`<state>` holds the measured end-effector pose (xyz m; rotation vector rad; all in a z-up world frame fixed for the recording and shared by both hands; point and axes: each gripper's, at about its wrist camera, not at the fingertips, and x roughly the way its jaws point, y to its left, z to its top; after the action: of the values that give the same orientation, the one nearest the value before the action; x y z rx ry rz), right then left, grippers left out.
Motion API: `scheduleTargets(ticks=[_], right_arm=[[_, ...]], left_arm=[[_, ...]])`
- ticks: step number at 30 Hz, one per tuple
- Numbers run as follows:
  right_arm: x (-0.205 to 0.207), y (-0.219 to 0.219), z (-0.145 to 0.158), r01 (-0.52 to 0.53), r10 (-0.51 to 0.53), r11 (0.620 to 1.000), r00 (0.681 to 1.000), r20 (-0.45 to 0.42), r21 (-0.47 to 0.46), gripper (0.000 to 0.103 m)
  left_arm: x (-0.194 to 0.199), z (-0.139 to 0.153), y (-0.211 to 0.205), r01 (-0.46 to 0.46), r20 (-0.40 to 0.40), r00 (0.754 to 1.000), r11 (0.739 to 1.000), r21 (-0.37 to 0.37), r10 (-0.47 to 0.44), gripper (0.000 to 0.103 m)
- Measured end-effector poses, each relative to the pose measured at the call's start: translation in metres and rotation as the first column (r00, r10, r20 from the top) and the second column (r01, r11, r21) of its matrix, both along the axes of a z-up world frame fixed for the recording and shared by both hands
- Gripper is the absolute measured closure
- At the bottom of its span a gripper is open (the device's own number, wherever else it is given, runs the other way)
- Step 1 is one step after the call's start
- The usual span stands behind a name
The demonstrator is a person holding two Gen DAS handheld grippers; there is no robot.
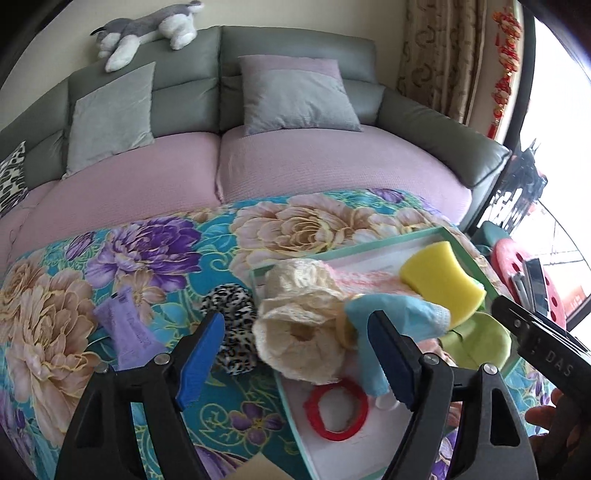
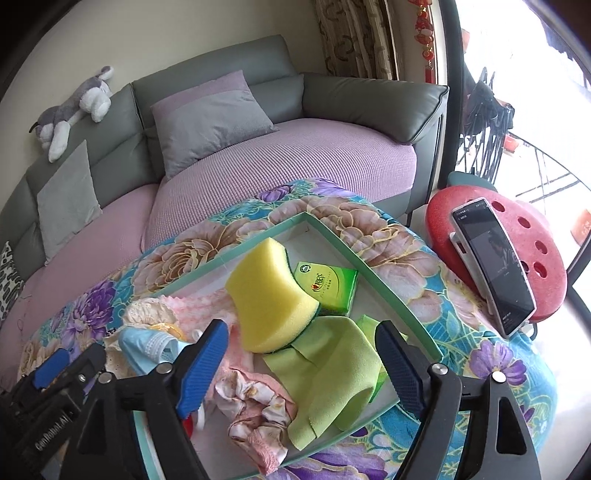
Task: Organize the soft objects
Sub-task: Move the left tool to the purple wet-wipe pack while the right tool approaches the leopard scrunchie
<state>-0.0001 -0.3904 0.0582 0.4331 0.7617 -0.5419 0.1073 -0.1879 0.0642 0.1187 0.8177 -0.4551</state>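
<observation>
A shallow green-rimmed white tray lies on a floral cloth. It holds a yellow sponge, a cream crocheted piece, a blue face mask, a red ring, a green cloth, a pink floral scrunchie and a green box. My left gripper is open, hovering over the cream piece. My right gripper is open over the green cloth. A leopard scrunchie and a purple tube lie on the cloth left of the tray.
A grey sofa with pink seat covers, cushions and a plush husky stands behind. A red stool with a propped phone stands at the right. The window lies beyond it.
</observation>
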Motion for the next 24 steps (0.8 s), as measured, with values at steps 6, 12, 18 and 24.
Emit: scheduleTargets(ticks=[6,12,18,24], right_arm=[[0.003,0.002,-0.002,-0.011,0.011,1.0,1.0,-0.01,-0.006,0.018],[0.006,0.005,-0.004,-0.016,0.016,1.0,1.0,-0.027,-0.01,0.018],[0.009,0.008,-0.005,-0.024,0.024,1.0,0.999,-0.039,-0.014,0.018],[0.012,0.012,-0.005,-0.04,0.039,0.999,0.998,-0.043,-0.015,0.018]], left_arm=[[0.011,-0.002,0.02,-0.098,0.0,0.995,0.995,0.015,0.098,0.015],[0.018,-0.002,0.038,-0.157,-0.01,0.987,0.987,0.015,0.157,0.01],[0.022,-0.002,0.051,-0.213,-0.006,0.977,0.977,0.011,0.213,0.01],[0.028,-0.003,0.067,-0.262,-0.007,0.965,0.965,0.012,0.262,0.01]])
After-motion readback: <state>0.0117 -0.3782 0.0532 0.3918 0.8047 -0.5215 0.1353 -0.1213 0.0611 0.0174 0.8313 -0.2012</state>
